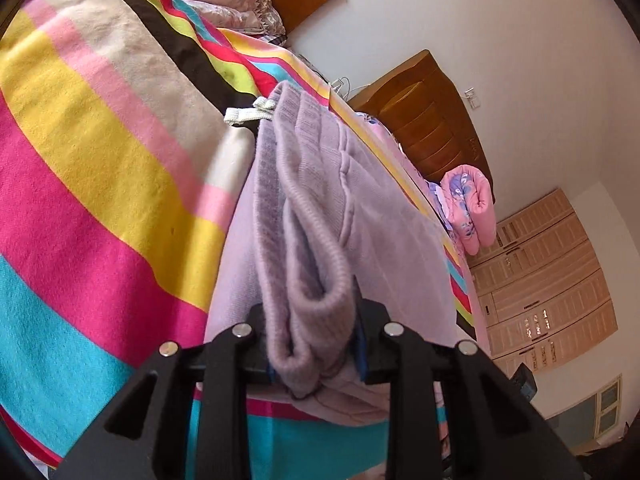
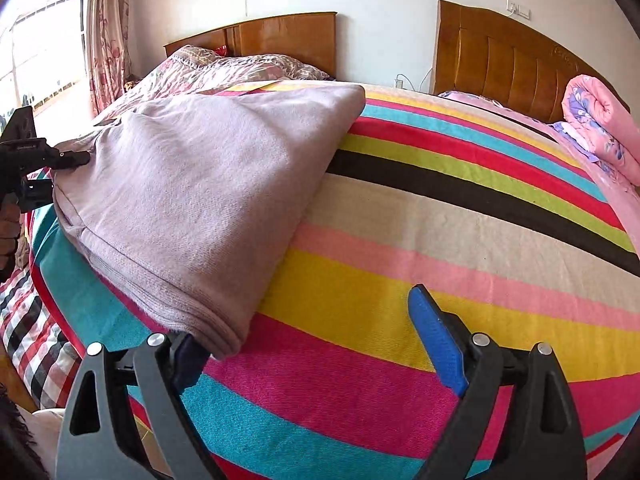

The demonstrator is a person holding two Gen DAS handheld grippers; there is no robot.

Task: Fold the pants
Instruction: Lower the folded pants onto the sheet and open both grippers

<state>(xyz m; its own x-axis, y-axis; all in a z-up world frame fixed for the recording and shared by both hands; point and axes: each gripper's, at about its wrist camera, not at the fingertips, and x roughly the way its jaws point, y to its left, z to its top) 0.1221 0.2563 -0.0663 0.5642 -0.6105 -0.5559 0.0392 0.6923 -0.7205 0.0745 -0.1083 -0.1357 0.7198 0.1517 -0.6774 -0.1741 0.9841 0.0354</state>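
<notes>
Lilac knit pants [image 2: 208,184] lie folded on the striped bedspread [image 2: 440,240], their ribbed end toward me. In the left wrist view my left gripper [image 1: 316,356] is shut on a bunched ribbed edge of the pants [image 1: 312,240]; a white drawstring [image 1: 248,114] pokes out at the far end. The right wrist view shows that left gripper [image 2: 76,158] pinching the pants' far left edge. My right gripper [image 2: 312,348] stands open low over the bedspread. Its left finger [image 2: 188,356] sits right beside the pants' near corner, and its blue-padded right finger [image 2: 436,340] is over bare stripes.
A rolled pink floral quilt [image 2: 600,128] lies at the right by a wooden headboard [image 2: 500,60]. A patterned quilt [image 2: 224,68] is heaped at the far end. A curtained window [image 2: 52,48] is on the left, with checked fabric [image 2: 36,340] below the bed's edge.
</notes>
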